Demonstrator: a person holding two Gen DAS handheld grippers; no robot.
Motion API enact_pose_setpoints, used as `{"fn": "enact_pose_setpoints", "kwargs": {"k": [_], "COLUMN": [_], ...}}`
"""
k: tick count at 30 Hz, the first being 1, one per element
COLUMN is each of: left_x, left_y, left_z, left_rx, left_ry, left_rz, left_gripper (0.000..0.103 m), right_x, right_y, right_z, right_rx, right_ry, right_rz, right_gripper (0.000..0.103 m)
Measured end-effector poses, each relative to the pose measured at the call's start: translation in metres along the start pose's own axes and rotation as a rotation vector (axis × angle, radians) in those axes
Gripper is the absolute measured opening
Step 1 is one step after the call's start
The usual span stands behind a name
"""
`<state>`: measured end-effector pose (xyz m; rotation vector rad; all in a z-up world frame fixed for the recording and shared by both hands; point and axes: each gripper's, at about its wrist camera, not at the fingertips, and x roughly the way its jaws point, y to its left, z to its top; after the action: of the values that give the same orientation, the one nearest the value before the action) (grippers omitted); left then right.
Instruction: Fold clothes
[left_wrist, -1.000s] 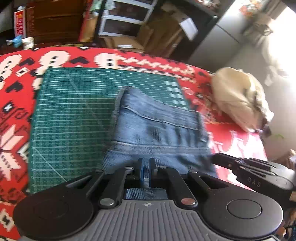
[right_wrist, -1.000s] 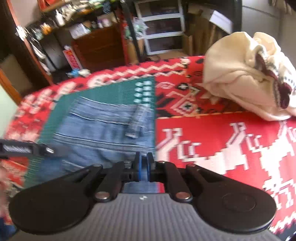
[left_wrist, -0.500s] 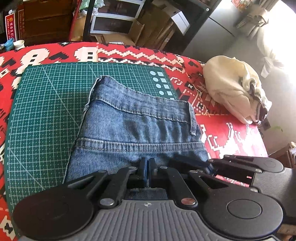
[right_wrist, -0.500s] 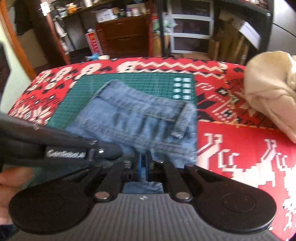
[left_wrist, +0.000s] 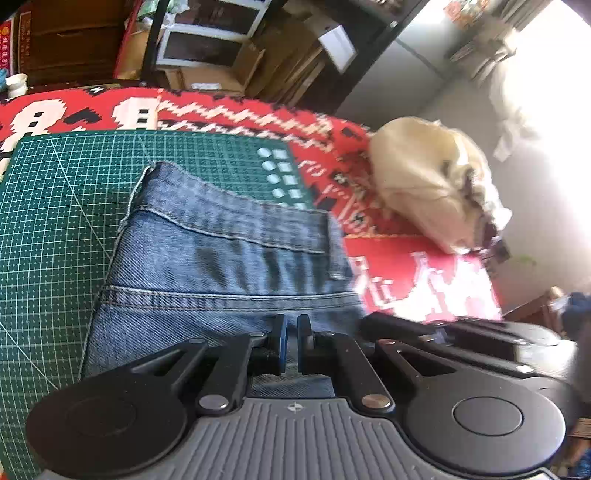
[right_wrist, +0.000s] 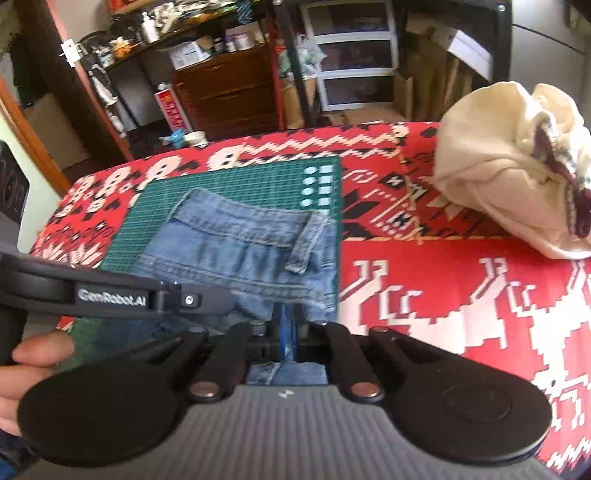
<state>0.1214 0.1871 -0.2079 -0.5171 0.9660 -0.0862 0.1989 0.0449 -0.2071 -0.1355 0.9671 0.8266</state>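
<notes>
Folded blue jeans (left_wrist: 229, 258) lie on a green cutting mat (left_wrist: 55, 221) with the waistband at the far side. My left gripper (left_wrist: 290, 339) is shut on the near denim edge. In the right wrist view the same jeans (right_wrist: 240, 251) rest on the mat (right_wrist: 236, 177), and my right gripper (right_wrist: 287, 328) is shut on their near right edge. The left gripper's black finger (right_wrist: 147, 295) crosses in from the left, held by a hand (right_wrist: 33, 362). The two grippers are close side by side.
A red patterned cloth (right_wrist: 461, 295) covers the table. A crumpled cream garment (right_wrist: 498, 166) (left_wrist: 424, 184) lies at the far right. Behind the table stand a wooden dresser (right_wrist: 225, 92), white drawers (right_wrist: 354, 66) and cardboard boxes.
The two grippers have drawn closer together at the near edge of the jeans, both staying shut on the denim. The left gripper now reaches across the right wrist view.
</notes>
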Motion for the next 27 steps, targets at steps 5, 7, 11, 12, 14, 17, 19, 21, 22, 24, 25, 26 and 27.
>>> {"fn": "enact_pose_setpoints", "kwargs": {"k": [5, 7, 11, 12, 14, 17, 19, 21, 22, 24, 25, 26, 27], "left_x": [-0.016, -0.020, -0.022, -0.021, -0.019, -0.014, -0.010, -0.007, -0.006, -0.003, -0.002, 0.000, 0.001], "left_y": [0.002, 0.010, 0.026, 0.030, 0.036, 0.033, 0.027, 0.021, 0.019, 0.015, 0.013, 0.011, 0.011], "left_z": [-0.008, -0.011, -0.014, -0.014, -0.015, -0.013, -0.012, -0.010, -0.009, -0.007, -0.006, -0.005, -0.003], "left_rx": [0.020, 0.015, 0.003, -0.001, -0.011, 0.010, 0.037, 0.056, 0.063, 0.073, 0.077, 0.080, 0.081], "left_ry": [-0.016, -0.022, -0.031, -0.030, -0.028, -0.030, -0.034, -0.036, -0.036, -0.035, -0.034, -0.032, -0.028], "left_rz": [0.017, 0.044, 0.108, 0.121, 0.115, 0.138, 0.154, 0.154, 0.152, 0.149, 0.147, 0.146, 0.144], "left_gripper": [0.003, 0.003, 0.003, 0.003, 0.003, 0.003, 0.003, 0.007, 0.007, 0.007, 0.007, 0.007, 0.007], "right_x": [0.016, 0.022, 0.034, 0.036, 0.039, 0.037, 0.032, 0.025, 0.021, 0.018, 0.019, 0.017, 0.016], "right_y": [0.021, 0.028, 0.037, 0.037, 0.036, 0.030, 0.018, 0.005, 0.000, -0.004, -0.008, -0.010, -0.011], "right_z": [-0.003, -0.002, -0.001, 0.000, 0.001, 0.002, 0.001, 0.000, 0.000, 0.000, 0.000, 0.000, 0.001], "right_rx": [-0.043, -0.054, -0.074, -0.078, -0.080, -0.085, -0.065, -0.026, -0.011, -0.009, 0.001, 0.007, 0.011], "right_ry": [0.034, 0.040, 0.050, 0.050, 0.048, 0.037, 0.040, 0.036, 0.026, 0.012, 0.017, 0.017, 0.016], "right_rz": [0.025, 0.032, 0.030, 0.023, 0.014, -0.065, -0.064, -0.036, -0.033, -0.082, -0.077, -0.082, -0.088], "right_gripper": [0.007, 0.007, 0.007, 0.005, 0.000, 0.000, 0.000, 0.000, 0.000, 0.000, 0.000, 0.000, 0.000]}}
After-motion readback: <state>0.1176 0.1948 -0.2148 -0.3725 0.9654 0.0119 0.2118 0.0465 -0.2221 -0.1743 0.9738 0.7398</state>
